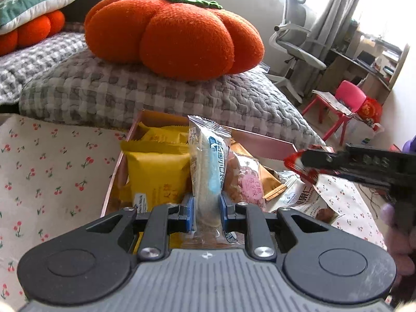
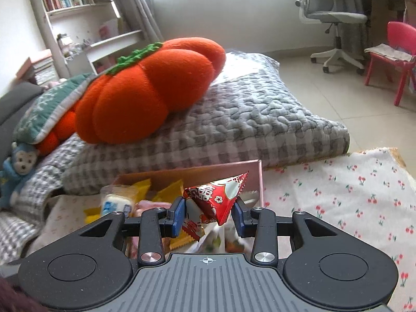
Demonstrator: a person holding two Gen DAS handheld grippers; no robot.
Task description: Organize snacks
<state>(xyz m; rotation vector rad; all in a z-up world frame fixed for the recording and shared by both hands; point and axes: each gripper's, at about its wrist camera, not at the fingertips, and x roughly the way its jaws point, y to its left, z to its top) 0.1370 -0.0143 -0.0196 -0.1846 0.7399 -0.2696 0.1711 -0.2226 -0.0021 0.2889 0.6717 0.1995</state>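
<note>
left gripper point(image 1: 206, 214) clamped on a clear blue-labelled snack packet point(image 1: 208, 166), upright over the pink box point(image 1: 262, 143) (yellow packets point(image 1: 156, 176) inside); right gripper point(image 2: 208, 214) pinching a red snack packet point(image 2: 221, 195) above the same box.

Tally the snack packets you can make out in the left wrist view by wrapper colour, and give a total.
Yellow: 2, one in front of the other, both in the pink box
Clear with blue print: 1, in the left gripper
Pink: 1
Brown: 1
White: 1
Red: 1, in the right gripper
Total: 7
</note>
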